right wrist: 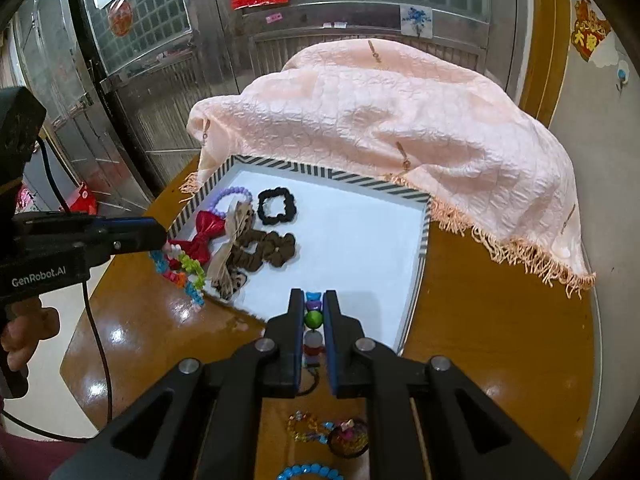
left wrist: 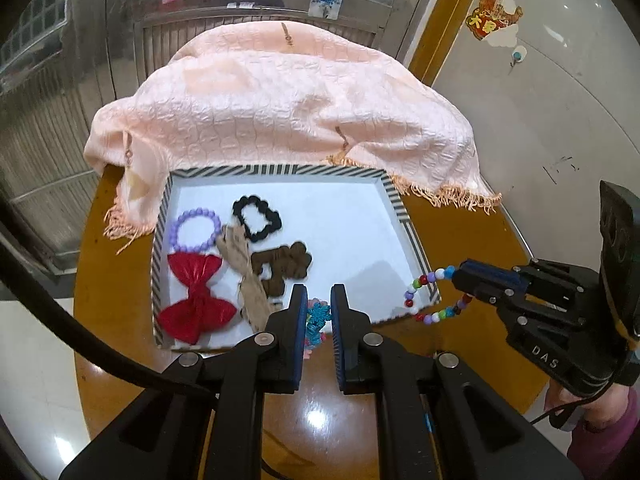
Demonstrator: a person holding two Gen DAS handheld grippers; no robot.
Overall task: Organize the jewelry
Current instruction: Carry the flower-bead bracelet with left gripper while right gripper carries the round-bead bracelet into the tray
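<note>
Tray (left wrist: 400, 204) already holds five pieces; right gripper (right wrist: 313, 320) pinches a bead bracelet (left wrist: 436, 296) over its near right corner, left gripper (left wrist: 319, 316) grips a flower bracelet (right wrist: 180, 270) at its near edge; three pieces (right wrist: 328, 436) wait on the table (right wrist: 480, 320)

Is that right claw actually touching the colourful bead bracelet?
Touching. The left wrist view shows the right gripper pinching the multicoloured bead bracelet, which hangs from its tips.

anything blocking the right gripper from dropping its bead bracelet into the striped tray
Nothing visible does. The right gripper holds the multicoloured bead bracelet at the near right corner of the white tray with the striped rim. The white floor beyond is bare; the brown scrunchie and other pieces lie toward the left.
</note>
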